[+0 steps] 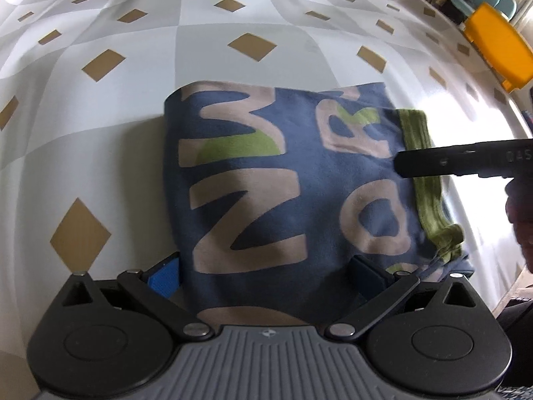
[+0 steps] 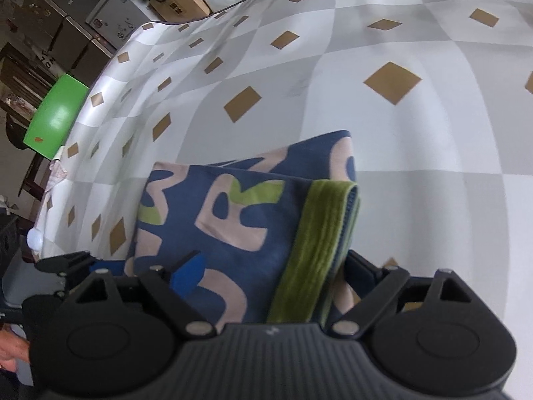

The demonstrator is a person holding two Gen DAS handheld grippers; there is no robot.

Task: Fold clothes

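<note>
The garment lies on the table as a compact, roughly square bundle, several layers thick, blue knit with big beige letters and green patches. A green ribbed band runs down its right edge, and from the right wrist view you can see the layers stacked there, the band doubled over a blue edge beneath. So it already lies folded; whether it is finished or due another fold, I can't say from here.

It looks soft and light, limp jersey cloth that will sag and slide open if lifted by one layer. The printed letters may be a bit tackier than the plain knit, but that is a guess. The ribbed band is thicker and firmer, the best place to pinch, provided all the layers are caught together. Taking it at two opposite edges at once should keep the bundle from unrolling.

The left gripper sits at the near edge of the bundle with its jaws spread wide, one blue pad off the cloth's left side, the other over its right part; it has hold of nothing that I can see. The right gripper is likewise wide open, straddling the band end of the garment, with cloth between the fingers but not squeezed. In the left wrist view it reaches in low over the band.

The table wears a grey-and-white checked cloth with tan diamonds.
</note>
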